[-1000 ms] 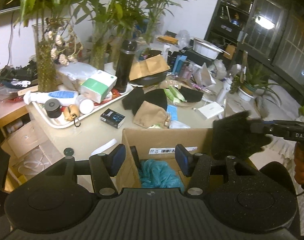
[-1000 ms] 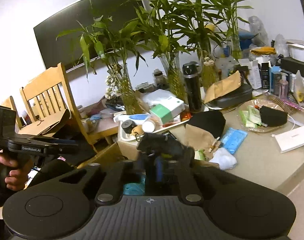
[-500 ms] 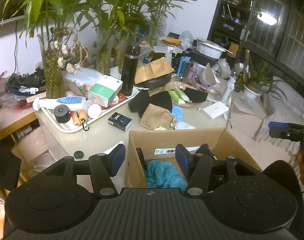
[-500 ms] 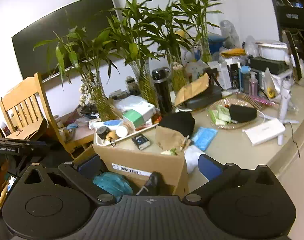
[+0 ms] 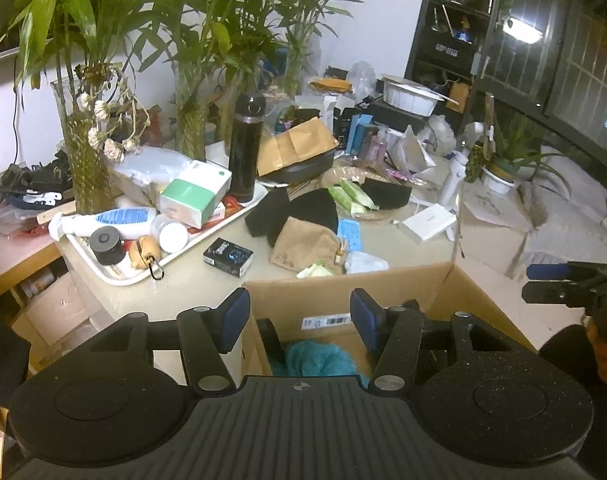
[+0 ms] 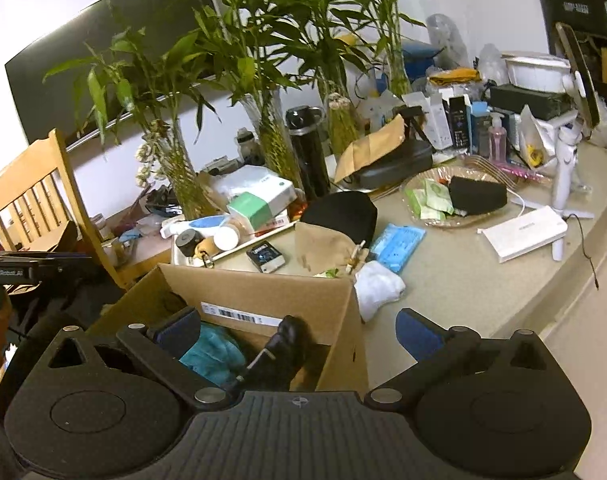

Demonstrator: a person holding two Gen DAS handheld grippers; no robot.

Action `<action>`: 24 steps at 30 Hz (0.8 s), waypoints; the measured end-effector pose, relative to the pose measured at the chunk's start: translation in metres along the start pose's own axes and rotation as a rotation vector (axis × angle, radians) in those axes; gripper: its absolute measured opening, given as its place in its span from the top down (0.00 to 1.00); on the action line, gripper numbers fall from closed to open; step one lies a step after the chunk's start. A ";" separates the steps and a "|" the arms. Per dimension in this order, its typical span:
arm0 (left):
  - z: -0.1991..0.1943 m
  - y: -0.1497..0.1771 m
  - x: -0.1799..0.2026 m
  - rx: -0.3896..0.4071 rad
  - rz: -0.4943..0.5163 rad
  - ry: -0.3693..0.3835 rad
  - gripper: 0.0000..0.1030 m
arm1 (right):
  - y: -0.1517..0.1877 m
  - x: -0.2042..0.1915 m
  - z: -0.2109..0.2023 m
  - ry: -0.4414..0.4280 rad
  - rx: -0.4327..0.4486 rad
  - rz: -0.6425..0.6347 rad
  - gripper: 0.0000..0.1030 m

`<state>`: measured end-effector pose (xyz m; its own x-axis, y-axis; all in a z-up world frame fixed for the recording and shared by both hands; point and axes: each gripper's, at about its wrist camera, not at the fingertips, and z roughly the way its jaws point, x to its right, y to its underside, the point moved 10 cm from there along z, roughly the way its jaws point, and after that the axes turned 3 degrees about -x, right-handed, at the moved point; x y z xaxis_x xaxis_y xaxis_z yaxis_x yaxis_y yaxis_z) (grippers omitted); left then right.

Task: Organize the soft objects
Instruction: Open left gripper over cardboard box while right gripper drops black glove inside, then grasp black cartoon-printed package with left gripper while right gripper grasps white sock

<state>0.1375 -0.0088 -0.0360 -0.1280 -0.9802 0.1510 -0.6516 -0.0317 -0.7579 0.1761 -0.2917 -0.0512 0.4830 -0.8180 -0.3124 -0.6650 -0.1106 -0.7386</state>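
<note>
step: between picks; both grippers hovering over cardboard box [image 6: 263, 296].
left gripper [image 5: 299, 314]: jaws spread, holding nothing.
right gripper [image 6: 297, 330]: spread, holding nothing.
in box: teal cloth [image 6: 211, 354], black item [image 6: 281, 354], prob. a glove.
next: reaching for white sock [image 6: 377, 286], just right of box.

This looks like a home. A messy table [image 6: 463, 280] holds tall green plants in glass vases [image 5: 87, 160], a black bottle [image 5: 245, 148] and a tray [image 5: 115, 276] of small things. A wooden chair [image 6: 35, 196] stands by the wall, next to a dark cabinet [image 5: 463, 40].
</note>
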 end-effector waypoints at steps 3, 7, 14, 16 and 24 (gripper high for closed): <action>0.006 -0.004 -0.003 0.002 0.001 0.006 0.47 | -0.003 0.007 0.009 0.001 -0.004 0.015 0.00; 0.021 -0.006 -0.011 -0.021 0.014 0.005 0.47 | -0.008 0.015 0.022 0.020 -0.008 0.013 0.00; 0.039 -0.016 -0.025 -0.004 0.017 -0.004 0.47 | -0.025 0.027 0.044 0.030 0.005 0.024 0.00; 0.046 -0.020 -0.030 0.000 0.012 -0.005 0.47 | -0.031 0.031 0.050 0.034 0.010 0.032 0.00; 0.069 -0.041 -0.049 0.018 -0.002 -0.014 0.47 | -0.052 0.042 0.067 0.046 0.032 0.047 0.00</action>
<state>0.2224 0.0269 -0.0564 -0.1157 -0.9828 0.1439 -0.6384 -0.0374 -0.7688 0.2691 -0.2824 -0.0657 0.4245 -0.8469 -0.3202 -0.6678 -0.0541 -0.7424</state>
